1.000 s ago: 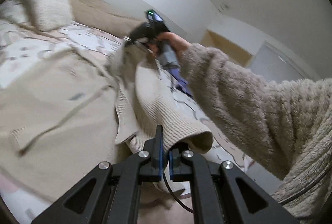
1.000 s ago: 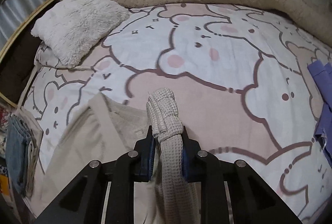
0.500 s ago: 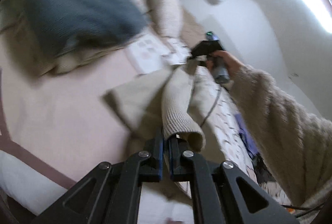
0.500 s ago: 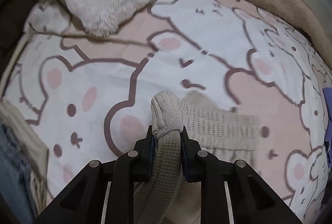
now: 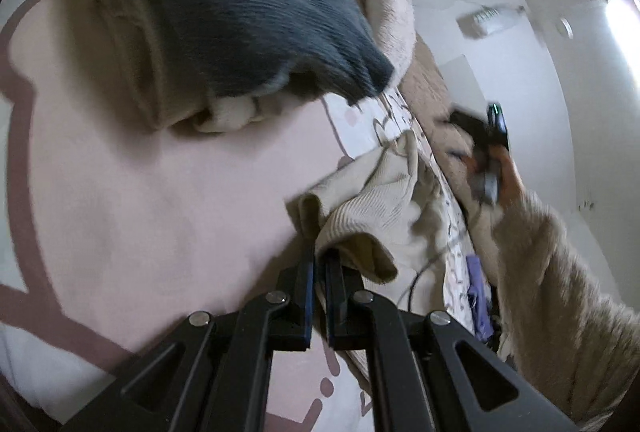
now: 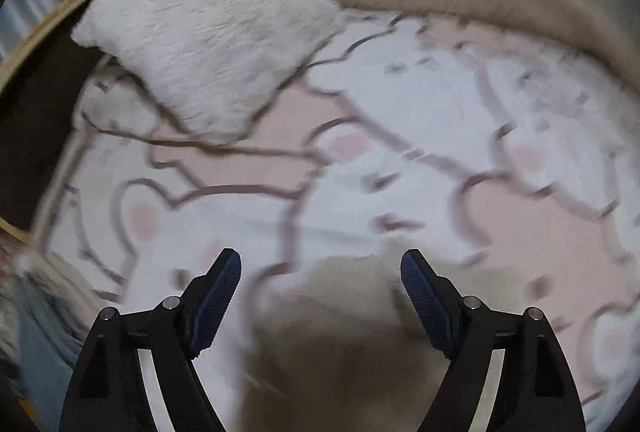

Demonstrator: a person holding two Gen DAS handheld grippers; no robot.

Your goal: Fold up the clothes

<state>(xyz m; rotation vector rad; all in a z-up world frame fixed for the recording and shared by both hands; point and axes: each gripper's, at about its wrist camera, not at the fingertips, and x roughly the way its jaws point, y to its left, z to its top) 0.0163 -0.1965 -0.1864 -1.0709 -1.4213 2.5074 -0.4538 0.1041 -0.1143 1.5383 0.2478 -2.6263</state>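
- Left tool (image 5: pixel 318 264): jaws pinched on an edge of the beige waffle garment (image 5: pixel 372 200), one piece, lying bunched on the bed (image 5: pixel 140 192).
- Right tool (image 6: pixel 321 284): jaws wide apart, empty, over the garment.
- Step: mid-fold, likely; next calls for regripping a free corner.

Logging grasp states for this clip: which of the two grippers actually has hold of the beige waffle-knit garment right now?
The left gripper: its jaws are pinched shut on a fold of the beige waffle-knit garment. The right gripper is wide open, with the cloth lying loose below it.
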